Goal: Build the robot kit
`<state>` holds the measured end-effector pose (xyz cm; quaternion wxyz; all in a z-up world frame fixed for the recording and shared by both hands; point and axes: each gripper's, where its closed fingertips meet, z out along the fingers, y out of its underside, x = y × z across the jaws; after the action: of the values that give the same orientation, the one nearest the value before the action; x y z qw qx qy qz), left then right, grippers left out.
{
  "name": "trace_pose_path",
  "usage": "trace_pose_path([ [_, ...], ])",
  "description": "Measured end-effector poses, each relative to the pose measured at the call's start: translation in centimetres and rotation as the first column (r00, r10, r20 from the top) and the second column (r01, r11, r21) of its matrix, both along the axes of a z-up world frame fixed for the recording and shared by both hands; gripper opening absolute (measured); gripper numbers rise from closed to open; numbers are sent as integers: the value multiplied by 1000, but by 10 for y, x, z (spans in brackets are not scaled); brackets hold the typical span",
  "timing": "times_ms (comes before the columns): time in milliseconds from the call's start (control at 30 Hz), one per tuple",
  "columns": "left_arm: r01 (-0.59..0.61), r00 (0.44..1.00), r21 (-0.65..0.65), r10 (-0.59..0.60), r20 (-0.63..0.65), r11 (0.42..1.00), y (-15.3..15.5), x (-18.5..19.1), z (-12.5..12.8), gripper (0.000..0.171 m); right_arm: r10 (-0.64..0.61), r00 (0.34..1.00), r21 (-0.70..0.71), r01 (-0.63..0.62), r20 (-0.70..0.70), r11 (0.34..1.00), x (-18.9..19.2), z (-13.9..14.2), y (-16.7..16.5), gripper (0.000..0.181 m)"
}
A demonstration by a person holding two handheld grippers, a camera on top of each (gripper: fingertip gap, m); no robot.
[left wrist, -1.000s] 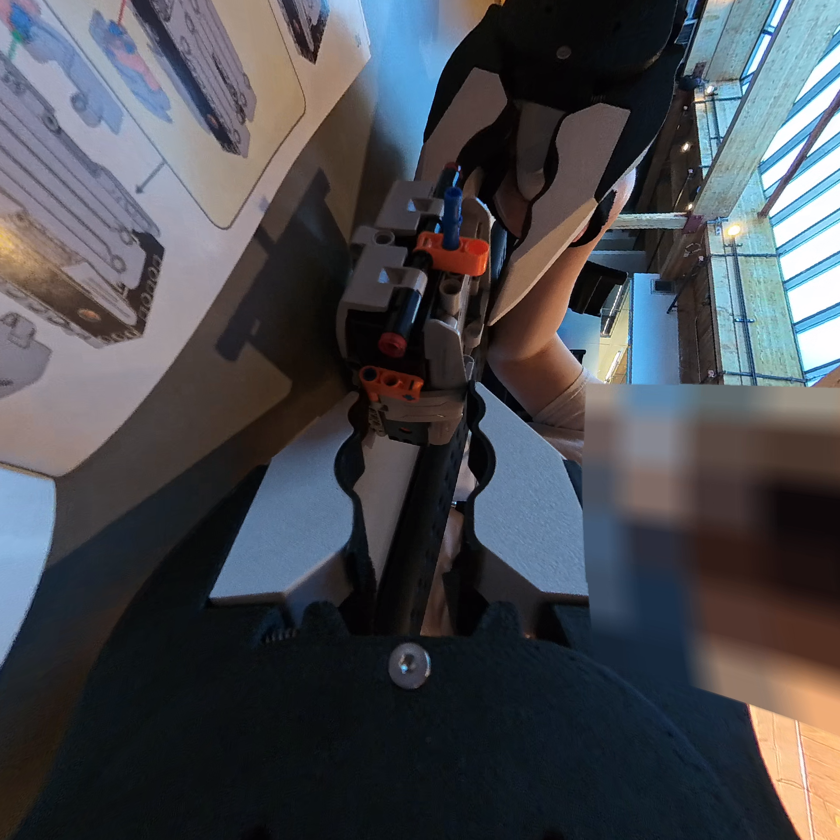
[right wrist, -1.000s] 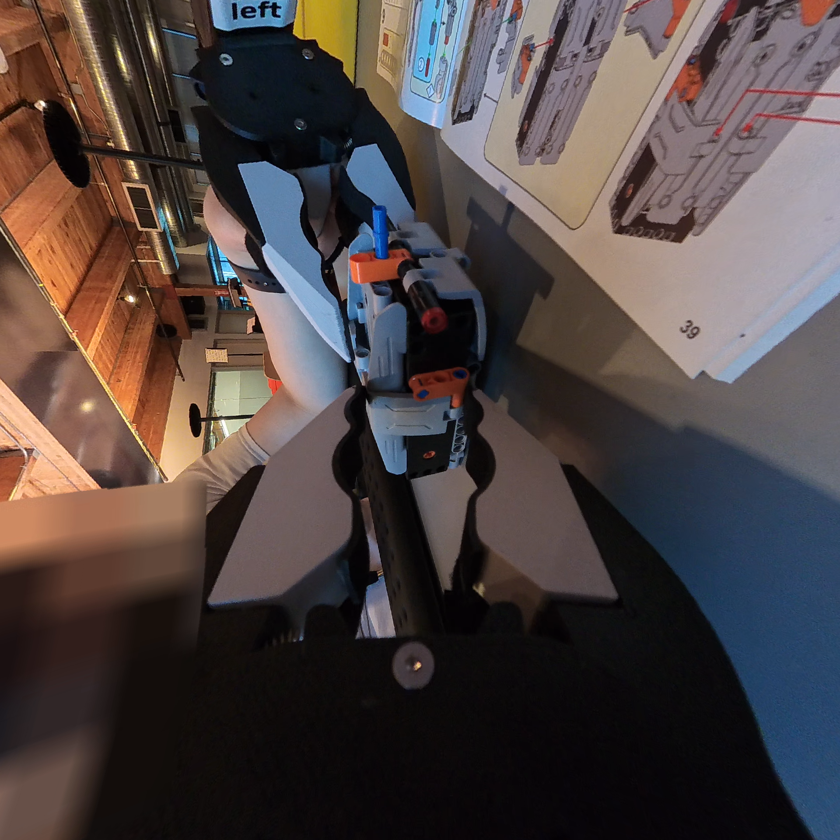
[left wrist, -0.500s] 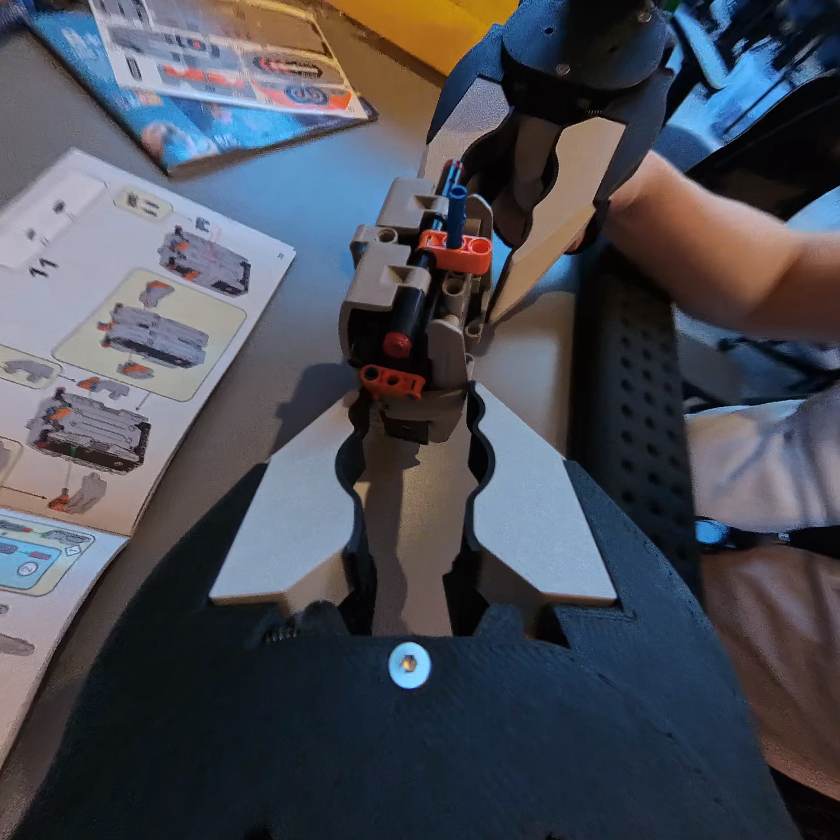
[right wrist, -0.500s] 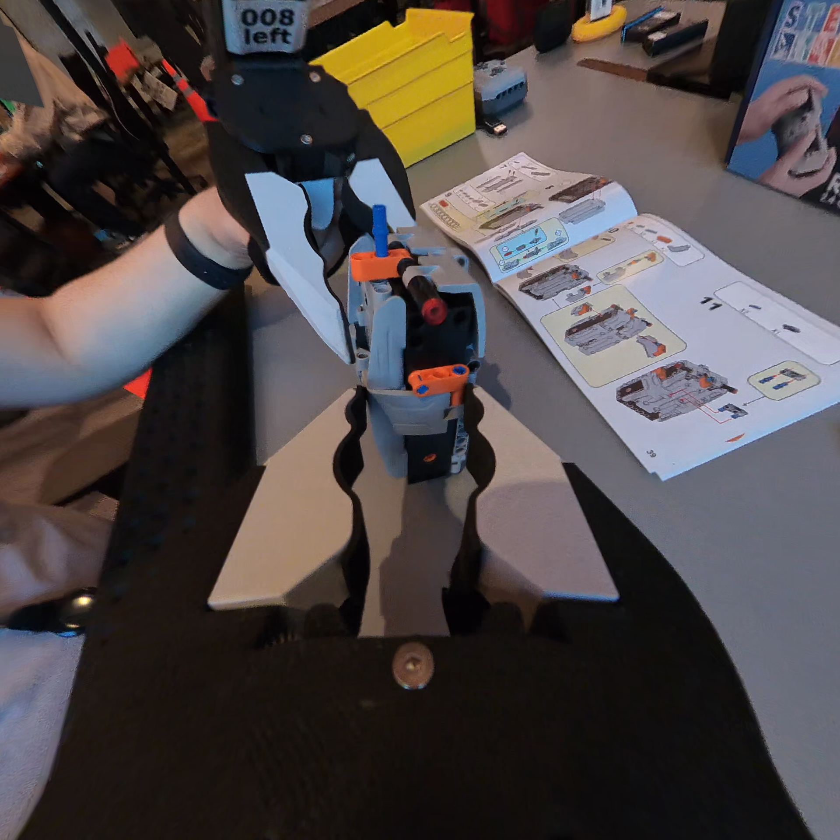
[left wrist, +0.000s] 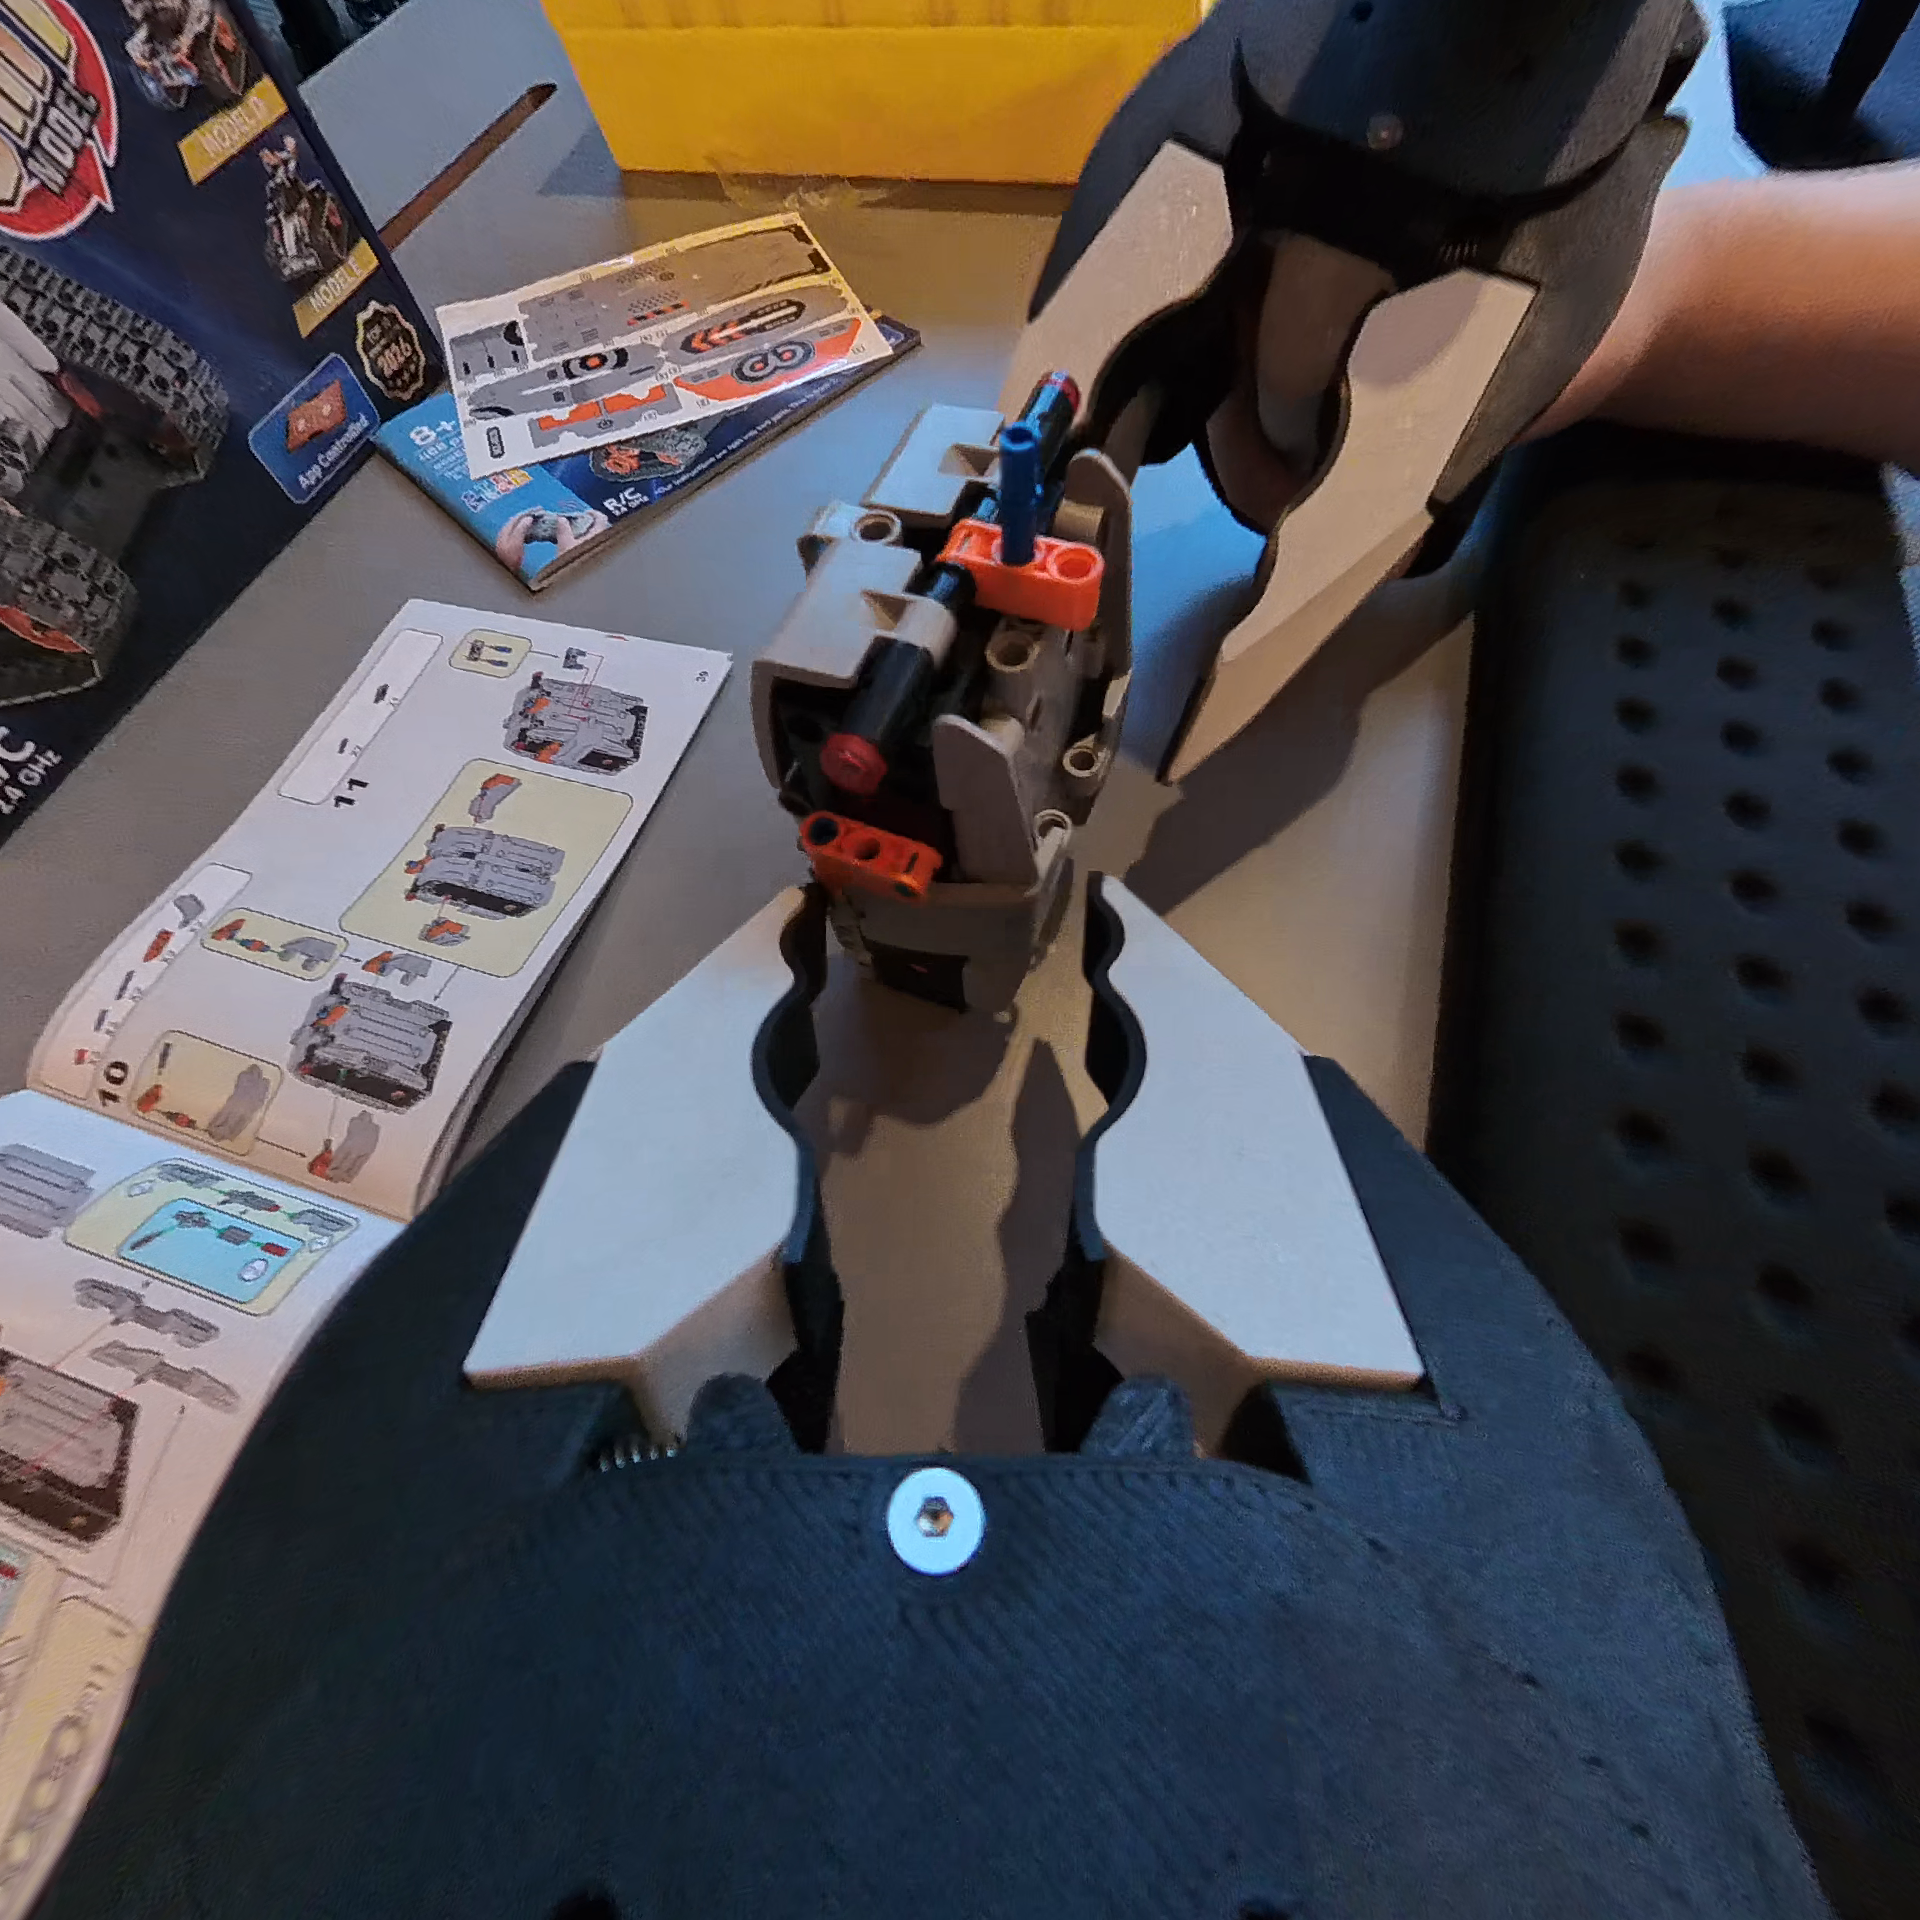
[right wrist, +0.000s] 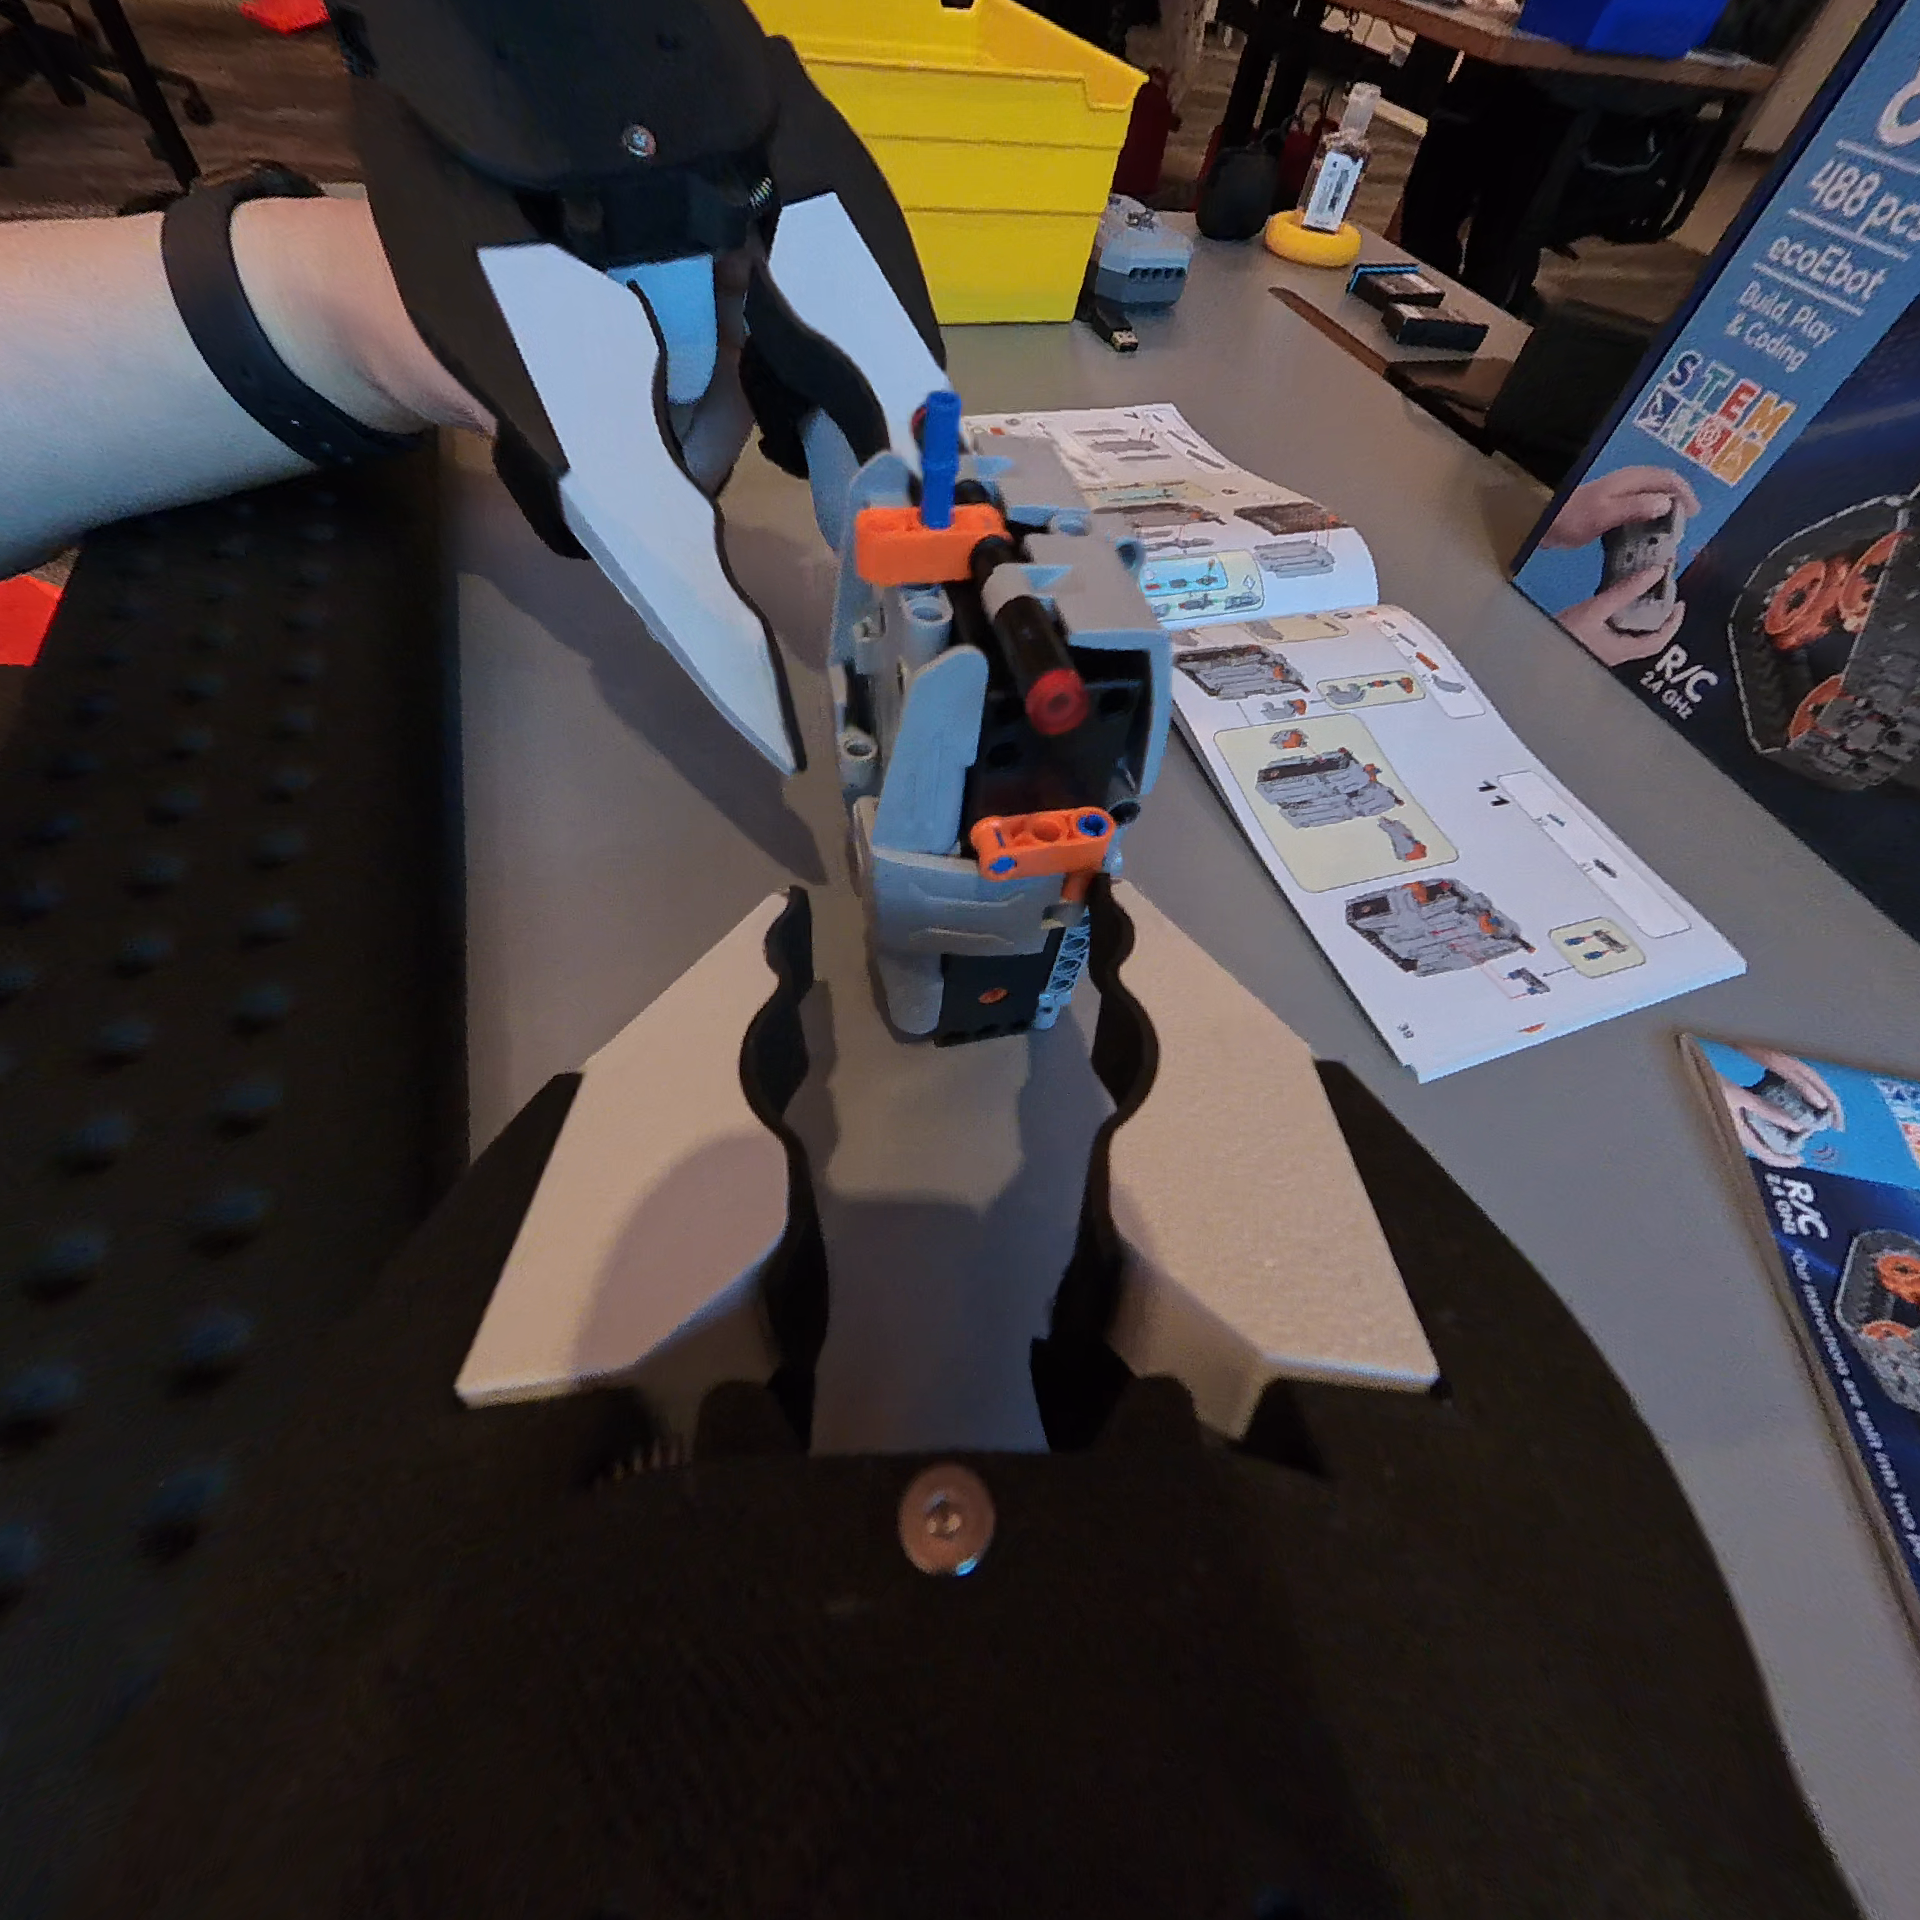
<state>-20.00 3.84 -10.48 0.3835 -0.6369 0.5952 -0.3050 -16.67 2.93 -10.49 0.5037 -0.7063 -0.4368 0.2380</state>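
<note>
A grey and black brick-built assembly with orange beams, a blue pin and a red-tipped black axle is held between both grippers just above the grey table. My left gripper is shut on its near end. A finger of the right gripper lies along the assembly's right side at the far end. In the right wrist view, my right gripper is shut on the other end of the assembly. A finger of the left gripper lies along its left side, and the other finger is partly hidden behind it.
An open instruction booklet lies beside the assembly. A sticker sheet, a product box, a yellow bin and a second booklet are farther out. A black perforated mat runs along the table's edge. About 5 cm separates my left fingertips from my right.
Both grippers have turned together with the assembly, from rolled on its side to level, and come down towards the table. Both grips are unchanged.
</note>
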Motion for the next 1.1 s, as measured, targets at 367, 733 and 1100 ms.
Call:
trace_pose_path([
  [367,58,996,-70,-52,79,996,6,-10,4,37,-7,997,-82,0,-81,997,5,2,1,39],
  [733,11,997,0,-11,80,1000,10,-3,3,24,-55,996,-83,49,-75,995,4,2,8,39],
  [1100,-75,993,-52,80,87,996,9,-8,3,51,-23,997,-109,15,-74,994,8,-1,5,46],
])
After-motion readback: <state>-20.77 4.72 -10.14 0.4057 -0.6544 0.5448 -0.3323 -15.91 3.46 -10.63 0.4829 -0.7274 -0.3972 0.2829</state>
